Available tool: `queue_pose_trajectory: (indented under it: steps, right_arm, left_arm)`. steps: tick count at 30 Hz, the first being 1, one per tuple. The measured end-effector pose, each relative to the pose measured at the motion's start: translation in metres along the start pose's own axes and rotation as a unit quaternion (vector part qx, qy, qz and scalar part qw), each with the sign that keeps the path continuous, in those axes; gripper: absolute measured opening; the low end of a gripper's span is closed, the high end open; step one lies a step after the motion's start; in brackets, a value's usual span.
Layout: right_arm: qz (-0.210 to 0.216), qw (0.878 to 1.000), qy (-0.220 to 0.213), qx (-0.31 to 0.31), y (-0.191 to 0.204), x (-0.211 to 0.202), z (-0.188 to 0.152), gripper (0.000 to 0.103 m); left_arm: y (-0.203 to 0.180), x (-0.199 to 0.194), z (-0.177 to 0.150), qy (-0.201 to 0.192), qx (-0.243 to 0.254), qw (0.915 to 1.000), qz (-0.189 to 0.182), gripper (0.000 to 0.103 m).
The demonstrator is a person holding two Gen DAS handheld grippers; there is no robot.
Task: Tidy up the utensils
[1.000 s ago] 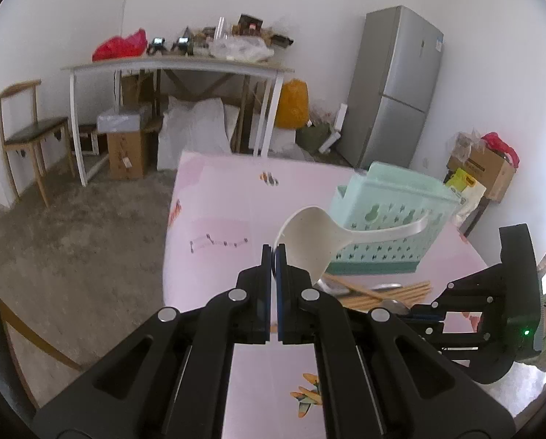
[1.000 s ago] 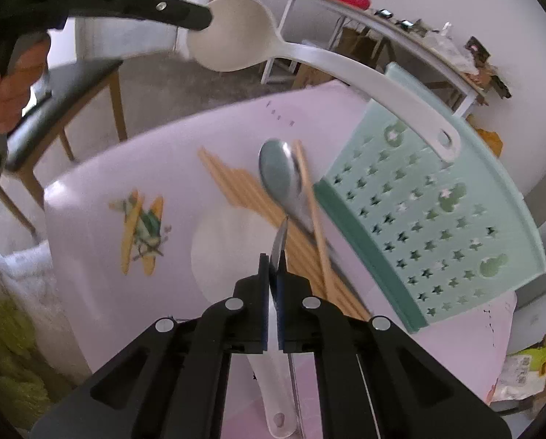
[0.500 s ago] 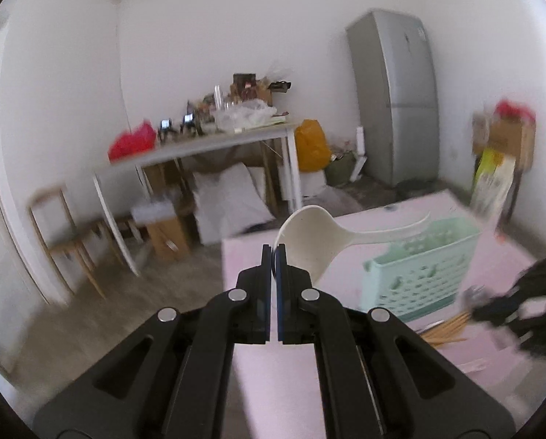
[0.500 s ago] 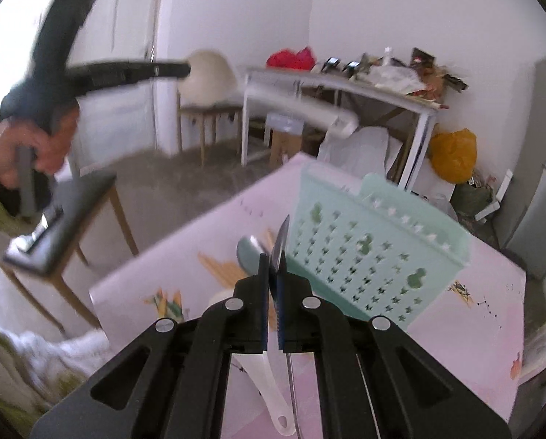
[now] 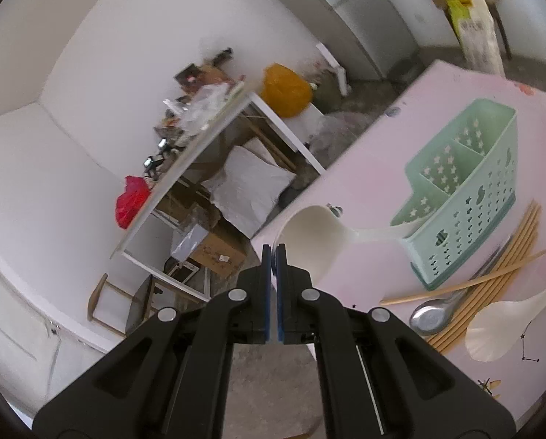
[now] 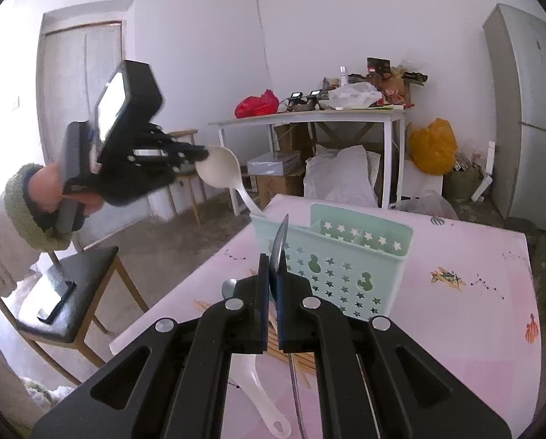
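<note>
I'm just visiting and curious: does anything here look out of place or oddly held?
Yes. The left gripper pinches the white plastic ladle by its bowl rim, handle dangling toward the mint-green perforated caddy. Wooden chopsticks lie scattered beside it.

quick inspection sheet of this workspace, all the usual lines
surface: pink table, printed motifs
job's things: mint caddy upright, empty compartments; chopsticks, metal spoon, white rice paddle beside it
clutter: nothing seen on the table
grippers: left gripper shut on white ladle; right gripper shut on metal blade, type unclear
cables: nothing seen
surroundings: fridge, cluttered white table, chair
</note>
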State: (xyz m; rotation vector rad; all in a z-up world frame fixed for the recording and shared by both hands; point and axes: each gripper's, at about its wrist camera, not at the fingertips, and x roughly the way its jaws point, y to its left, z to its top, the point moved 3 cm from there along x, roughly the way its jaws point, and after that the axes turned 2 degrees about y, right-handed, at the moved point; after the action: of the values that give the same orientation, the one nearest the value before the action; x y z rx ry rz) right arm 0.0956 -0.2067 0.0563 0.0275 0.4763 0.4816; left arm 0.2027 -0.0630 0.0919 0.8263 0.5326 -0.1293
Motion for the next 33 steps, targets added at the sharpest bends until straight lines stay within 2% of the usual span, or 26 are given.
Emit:
queue_pose_trajectory:
  steps: [3, 5, 8, 13, 17, 22, 24, 28, 33]
  right_arm:
    - [-0.001, 1.000, -0.007, 0.010, -0.005, -0.003, -0.002, 0.003]
    - [-0.004, 1.000, -0.013, 0.020, -0.009, -0.006, -0.003, 0.003]
    - [-0.007, 0.999, -0.018, 0.033, -0.015, -0.011, -0.005, 0.003]
    - [-0.010, 0.999, -0.021, 0.049, -0.023, -0.016, -0.003, 0.003]
    - [-0.008, 0.998, -0.030, 0.060, -0.028, -0.020, 0.002, 0.003]
    - [0.008, 0.995, -0.059, 0.080, -0.036, -0.028, 0.019, 0.003]
    - [0.023, 0.993, -0.078, 0.089, -0.039, -0.032, 0.030, 0.003]
    - [0.053, 0.987, -0.115, 0.103, -0.048, -0.039, 0.054, 0.003]
    - [0.073, 0.981, -0.142, 0.115, -0.059, -0.033, 0.083, 0.003]
  left_arm:
    - [-0.006, 0.008, 0.013, 0.005, 0.002, 1.0000, -0.008, 0.001]
    - [-0.007, 0.013, 0.020, 0.006, -0.018, 0.9991, -0.038, 0.003]
    - [-0.006, 0.018, 0.029, -0.001, -0.062, 0.9939, -0.091, 0.005]
    - [-0.002, 0.019, 0.030, -0.026, -0.119, 0.9837, -0.132, 0.007]
    - [0.013, 0.014, 0.023, -0.049, -0.182, 0.9716, -0.143, 0.016]
    - [0.034, 0.001, -0.003, -0.068, -0.258, 0.9532, -0.143, 0.028]
    - [0.037, -0.001, -0.015, -0.067, -0.282, 0.9456, -0.147, 0.031]
    - [0.032, -0.003, -0.051, -0.056, -0.337, 0.9235, -0.175, 0.036]
    - [0.007, 0.002, -0.097, -0.028, -0.377, 0.9019, -0.209, 0.037]
